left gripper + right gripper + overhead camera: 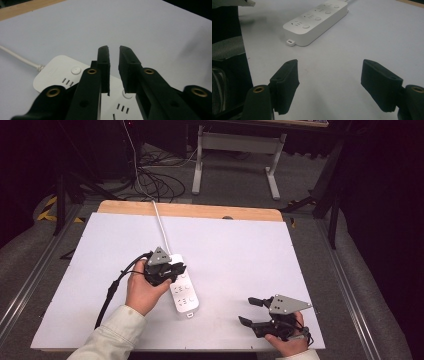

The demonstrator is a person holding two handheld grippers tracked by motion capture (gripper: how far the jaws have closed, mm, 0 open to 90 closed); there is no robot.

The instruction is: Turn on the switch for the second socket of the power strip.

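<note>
From above, your left gripper (pixel 175 269) hovers over the far end of the white power strip (pixel 184 292), which lies slightly left of the white board's (pixel 240 250) centre with its round cord (pixel 161 227) trailing toward twelve o'clock. Its own view alone shows the matte black jaws a narrow slit apart, holding nothing, above smooth glossy plastic with round buttons (pixel 76 69) and slotted sockets. Your right gripper (pixel 248 311), at five o'clock, rests with foam-padded jaws wide and empty, the rounded strip (pixel 317 21) well beyond them.
</note>
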